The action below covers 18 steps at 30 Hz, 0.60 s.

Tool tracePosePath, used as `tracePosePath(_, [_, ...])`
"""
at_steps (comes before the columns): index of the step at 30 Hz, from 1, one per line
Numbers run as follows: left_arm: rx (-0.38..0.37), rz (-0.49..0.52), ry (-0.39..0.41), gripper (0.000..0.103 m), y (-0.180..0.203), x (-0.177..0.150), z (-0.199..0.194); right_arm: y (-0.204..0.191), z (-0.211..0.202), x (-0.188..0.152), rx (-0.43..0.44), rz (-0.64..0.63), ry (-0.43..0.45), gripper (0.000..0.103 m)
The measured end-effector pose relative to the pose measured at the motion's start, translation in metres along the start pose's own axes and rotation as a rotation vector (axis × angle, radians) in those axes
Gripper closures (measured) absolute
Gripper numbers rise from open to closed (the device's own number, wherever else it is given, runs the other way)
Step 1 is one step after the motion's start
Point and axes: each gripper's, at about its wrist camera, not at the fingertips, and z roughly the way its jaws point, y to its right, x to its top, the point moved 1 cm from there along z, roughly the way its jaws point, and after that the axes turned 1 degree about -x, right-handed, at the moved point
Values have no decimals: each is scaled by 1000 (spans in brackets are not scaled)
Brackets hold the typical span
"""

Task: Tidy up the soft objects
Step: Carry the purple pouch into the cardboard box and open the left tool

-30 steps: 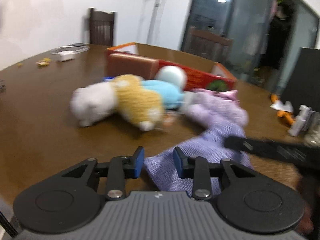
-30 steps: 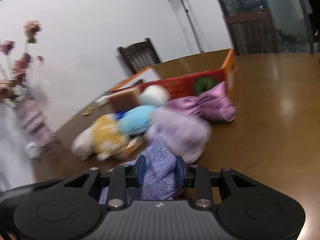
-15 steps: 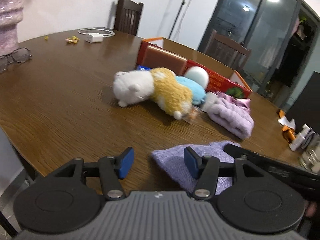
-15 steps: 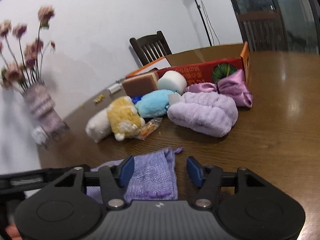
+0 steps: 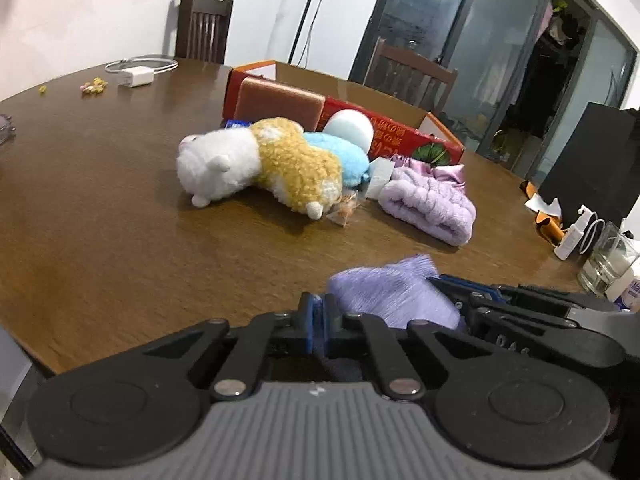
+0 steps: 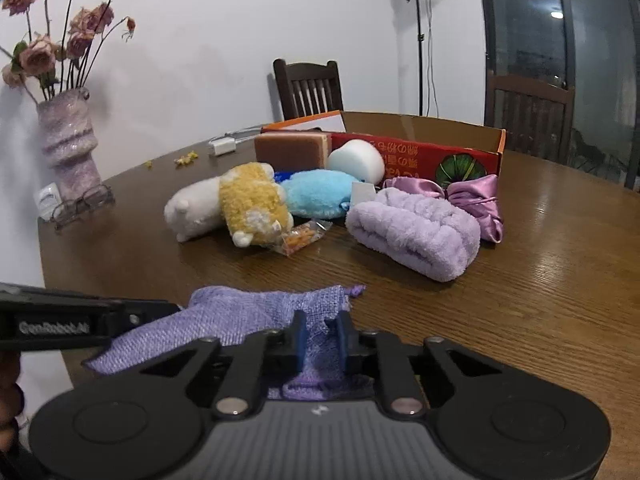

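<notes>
Left wrist view: the left claw (image 5: 319, 330) has its blue pads pressed together, apparently pinching one edge of the lilac knit cloth (image 5: 394, 294), which lies at the near edge of the brown wood-grain counter (image 5: 100, 220); the pinch itself is partly hidden. The right claw (image 5: 452, 282) enters from the right and meets the opposite side of the cloth. Judged from its drape, the cloth is light, limp and non-slippery; hold it at two edges or corners so it spreads without bunching. Beyond it lie a fleecy white-and-tan plush (image 5: 260, 160), a fuzzy blue plush (image 5: 344, 156), a smooth foam cylinder (image 5: 348, 128) and a ribbed lilac towel roll (image 5: 430, 204), all compressible, in front of a stiff red cardboard box (image 5: 400, 130). Right wrist view: the right claw (image 6: 321, 340) is closed on a fold of the open-weave cloth (image 6: 224, 320), with the left claw (image 6: 168, 312) at its far end. A glossy satin pouch (image 6: 476, 200) is likely slippery; a crinkly snack packet (image 6: 300, 236) touches the plush.
</notes>
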Motion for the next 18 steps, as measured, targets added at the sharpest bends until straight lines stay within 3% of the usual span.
tracePosePath(4, [-15, 6, 82, 98, -9, 18, -2, 9, -8, 12, 53, 167, 63, 99])
tracePosePath(8, [-73, 51, 201, 98, -16, 61, -1, 13, -17, 42, 33, 188, 171, 99])
tracePosePath(10, [-113, 68, 254, 98, -20, 95, 7, 14, -14, 65, 40, 195, 214, 99])
tracePosePath(14, [-227, 167, 290, 98, -24, 177, 48, 16, 13, 125, 39, 164, 289, 99])
tracePosePath(16, [-249, 143, 307, 98, -33, 212, 74, 20, 36, 156, 23, 157, 319, 99])
tracePosePath(18, [-263, 98, 255, 98, -46, 245, 110, 28, 67, 182, 2, 166, 311, 99])
